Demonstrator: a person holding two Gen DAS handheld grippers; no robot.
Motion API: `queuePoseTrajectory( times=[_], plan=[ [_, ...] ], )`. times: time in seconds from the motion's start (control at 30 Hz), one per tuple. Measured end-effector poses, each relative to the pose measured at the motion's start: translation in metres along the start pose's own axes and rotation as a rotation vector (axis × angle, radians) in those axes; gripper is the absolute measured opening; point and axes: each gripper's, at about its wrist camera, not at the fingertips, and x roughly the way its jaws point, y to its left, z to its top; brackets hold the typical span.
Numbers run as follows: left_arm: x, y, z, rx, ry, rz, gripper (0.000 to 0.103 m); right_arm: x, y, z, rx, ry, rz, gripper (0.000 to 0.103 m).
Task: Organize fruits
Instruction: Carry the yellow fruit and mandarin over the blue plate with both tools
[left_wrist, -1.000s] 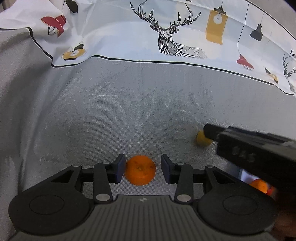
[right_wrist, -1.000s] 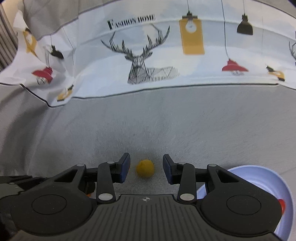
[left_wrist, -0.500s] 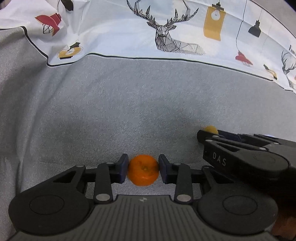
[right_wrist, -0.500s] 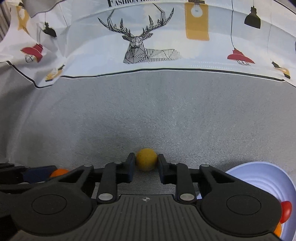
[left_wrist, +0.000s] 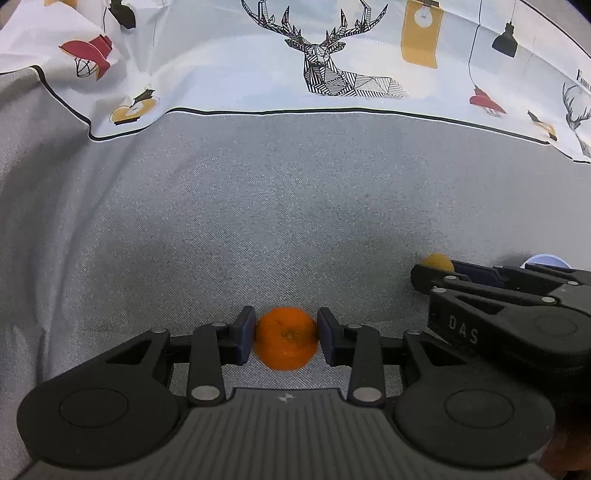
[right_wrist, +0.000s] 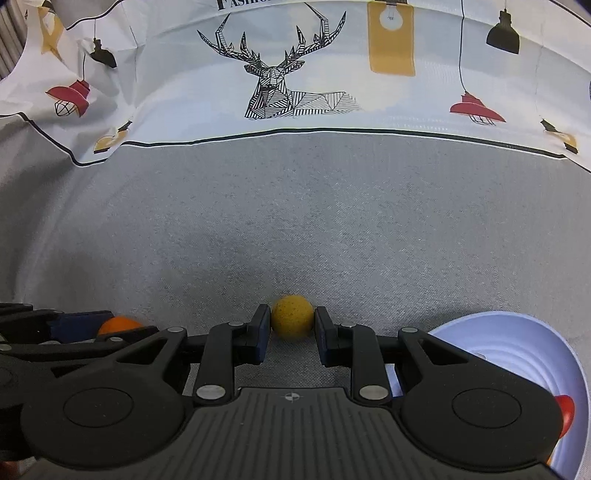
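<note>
A grey cloth (left_wrist: 258, 206) covers the table, and behind it lies a white printed cloth (right_wrist: 332, 66) with a line-drawn deer, hanging lamps and a dark border. At the lower right of the right wrist view sits a pale blue bowl (right_wrist: 517, 332) with ribbed inner walls, holding a red fruit (right_wrist: 565, 408) that is largely hidden behind the gripper body. The left gripper (left_wrist: 286, 336) sits low on the grey cloth, its fingers (left_wrist: 244, 334) pinching an orange (left_wrist: 286, 345) from both sides, pads touching the peel. Just beside it to its right, the right gripper (right_wrist: 291, 326) is also low over the cloth, its fingers (right_wrist: 261, 332) pinching a small yellow ball-shaped fruit (right_wrist: 291, 320), which rests between the pads near the bowl's rim.
</note>
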Motion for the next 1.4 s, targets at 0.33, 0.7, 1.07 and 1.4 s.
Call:
queuePoseTrajectory(
  times=[0.33,0.7,1.07,1.4],
  plan=[
    [-0.018,-0.010,0.004,0.005,-0.033,-0.013,0.039,-0.028,0.001,0.007,-0.011,-0.054,0.015,0.027],
    [-0.046,-0.023,0.005,-0.008,-0.102,-0.093,0.039,-0.068,-0.030,0.002,-0.013,-0.101,-0.027,0.027],
    [-0.057,-0.070,-0.001,0.108,-0.118,-0.166,0.039,-0.099,-0.091,-0.019,0.024,-0.129,-0.072,0.027],
    [-0.064,-0.115,-0.015,0.216,-0.137,-0.314,0.039,-0.128,-0.128,-0.026,0.061,-0.165,-0.080,0.027]
  ],
)
